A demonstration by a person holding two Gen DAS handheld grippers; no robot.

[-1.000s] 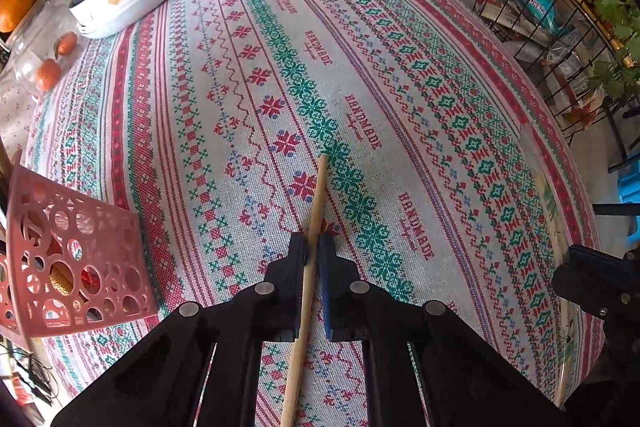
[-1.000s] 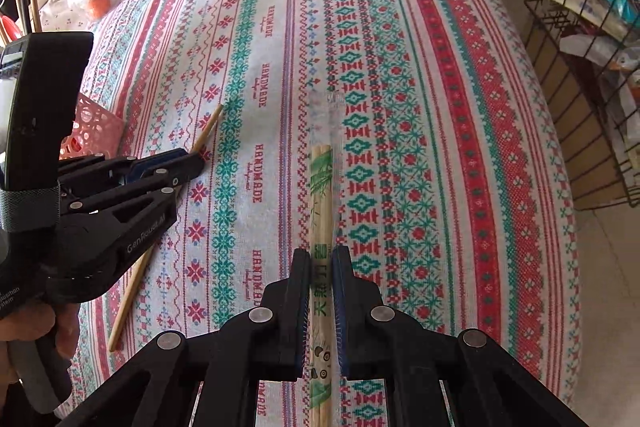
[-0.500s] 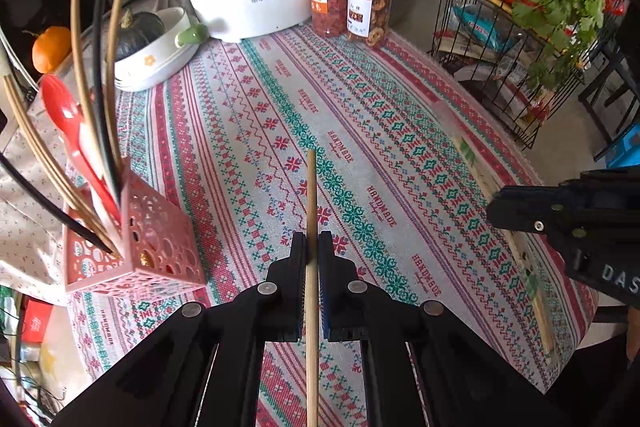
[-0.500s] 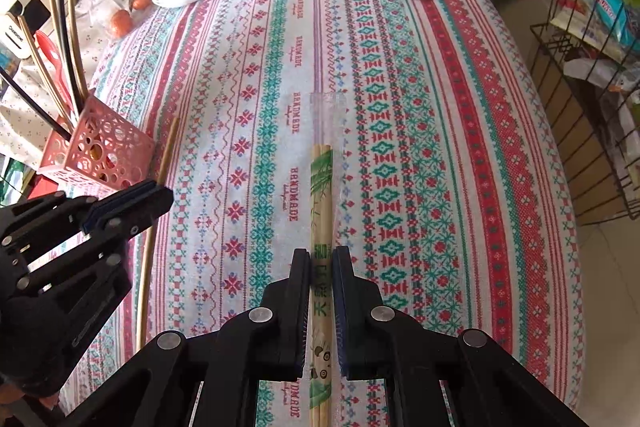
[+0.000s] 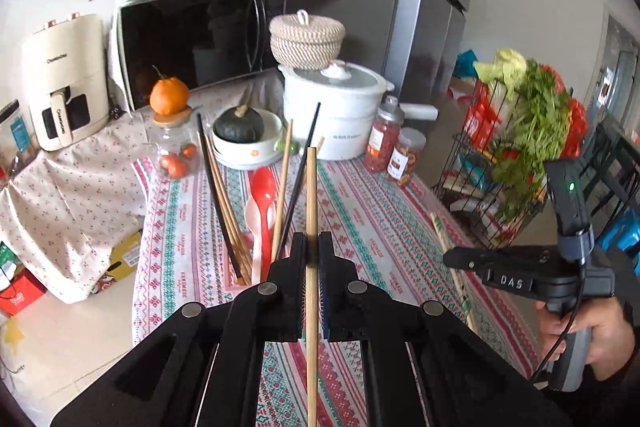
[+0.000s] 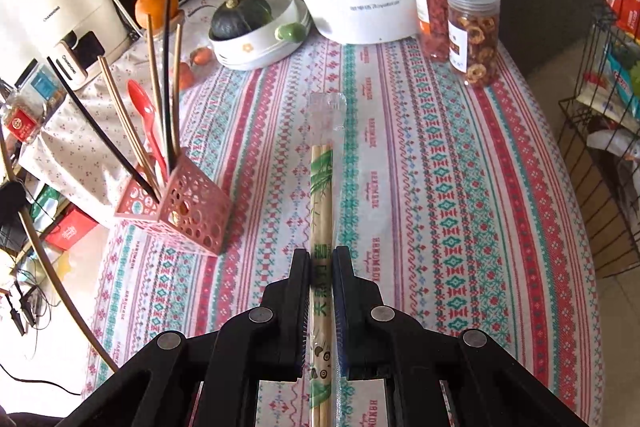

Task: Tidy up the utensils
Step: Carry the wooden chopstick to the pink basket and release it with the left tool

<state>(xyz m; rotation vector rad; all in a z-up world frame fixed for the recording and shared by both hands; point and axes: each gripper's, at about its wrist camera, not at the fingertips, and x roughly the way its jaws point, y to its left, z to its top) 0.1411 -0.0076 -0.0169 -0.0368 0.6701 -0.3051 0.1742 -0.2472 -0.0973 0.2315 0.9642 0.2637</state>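
Between the pads of the left gripper (image 5: 313, 259) a single bare wooden chopstick (image 5: 311, 211) stands nearly upright, clamped partway along its length so that a long stretch pokes out ahead of the pads and the rest runs back under the tool. Just beyond it the pink perforated holder (image 6: 188, 203) already bristles with chopsticks and a red spoon (image 5: 263, 187), splayed at different angles. That crowd is the likely trouble: lowered at a slant, the stick could catch on a leaning neighbour or the rim, pivot in the narrow grip, or nudge the light-looking holder, which sits near the table edge (image 6: 104, 267). The right gripper (image 6: 321, 267) is closed on a wrapped chopstick pair (image 6: 321, 195) held above the patterned tablecloth (image 6: 440, 187), its clear sleeve end jutting well forward; slick plastic may let the pair slide. With both tools close, they could clash over the holder.
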